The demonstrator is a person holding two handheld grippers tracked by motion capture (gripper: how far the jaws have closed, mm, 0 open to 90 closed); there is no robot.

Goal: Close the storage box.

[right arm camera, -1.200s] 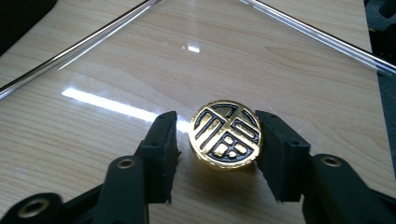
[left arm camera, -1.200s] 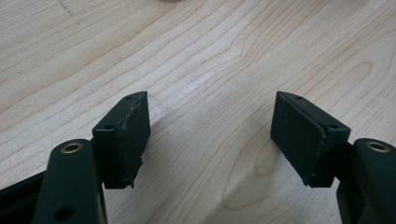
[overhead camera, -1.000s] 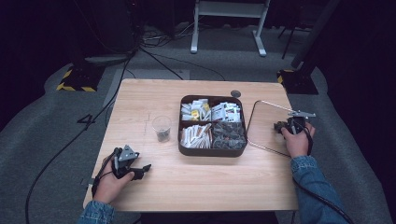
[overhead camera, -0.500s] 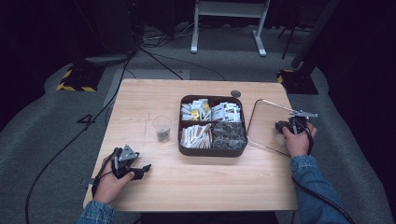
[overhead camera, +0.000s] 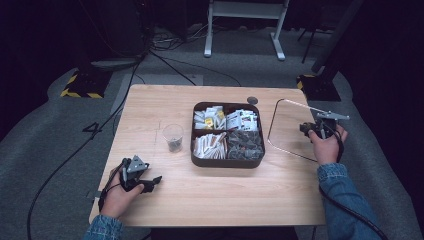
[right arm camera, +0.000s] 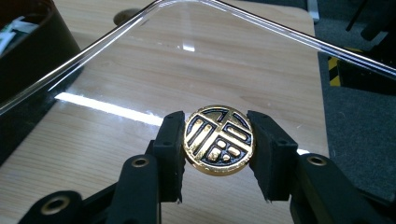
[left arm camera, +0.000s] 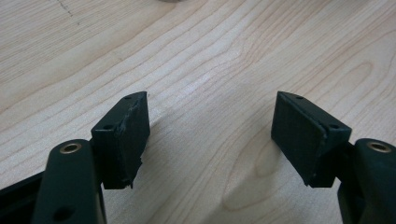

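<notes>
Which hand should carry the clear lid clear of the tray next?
Right. The right gripper is already shut on the round gold-and-black knob of the transparent glass lid. The left gripper sits open over bare wooden table, far off.

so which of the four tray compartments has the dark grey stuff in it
The near-right compartment of the tray, on the person's side. The other three hold pale or white packets.

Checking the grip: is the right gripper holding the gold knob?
Yes, the right gripper has its jaws pressed on both sides of the gold knob.
</notes>
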